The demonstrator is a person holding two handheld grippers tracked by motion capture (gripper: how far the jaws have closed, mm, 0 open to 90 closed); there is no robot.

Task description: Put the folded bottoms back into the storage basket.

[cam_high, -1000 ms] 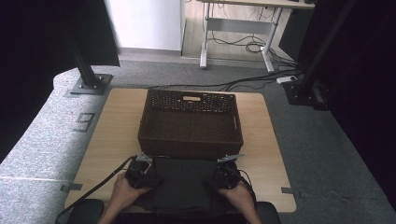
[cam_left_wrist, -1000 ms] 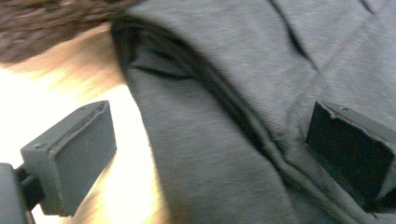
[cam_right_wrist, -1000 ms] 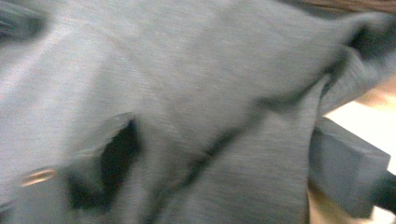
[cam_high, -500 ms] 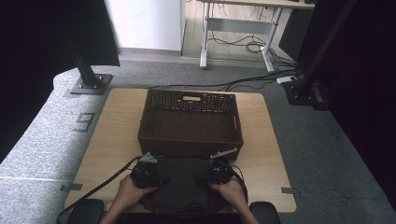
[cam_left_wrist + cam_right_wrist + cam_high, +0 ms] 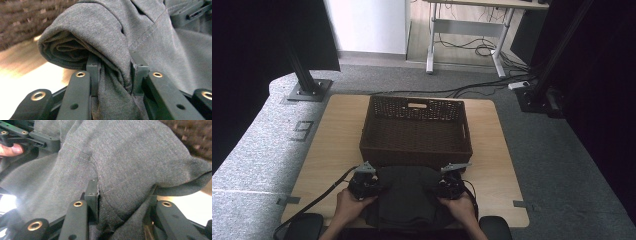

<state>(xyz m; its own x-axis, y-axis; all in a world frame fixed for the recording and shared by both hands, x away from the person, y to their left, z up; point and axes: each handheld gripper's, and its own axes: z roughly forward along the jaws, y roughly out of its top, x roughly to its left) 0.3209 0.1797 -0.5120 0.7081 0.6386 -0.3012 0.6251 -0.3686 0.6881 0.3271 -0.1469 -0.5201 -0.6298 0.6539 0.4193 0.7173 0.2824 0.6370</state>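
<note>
1. Left gripper (image 5: 364,181): held at the near left of the wooden table (image 5: 337,135); its jaws are clamped on a bunched fold of the folded dark grey garment (image 5: 406,196), cloth pinched between both fingers (image 5: 93,67) in the left gripper view.
2. Right gripper (image 5: 450,182): held at the near right, level with the left one; jaws likewise closed on the garment's opposite end, a seam running between them in the right gripper view.
3. Folded dark grey garment: at the near table edge, spanning between the two grippers, long axis left to right, parallel to the basket's front wall.
4. Brown wicker basket (image 5: 416,131): mid-table, directly beyond the garment, front rim just past the grippers; interior appears bare.
5. Governing relation: the basket lies straight ahead of both grippers, equally near each. Judgement: the load probably needs to rise over the front rim and travel forward, both ends level.
</note>
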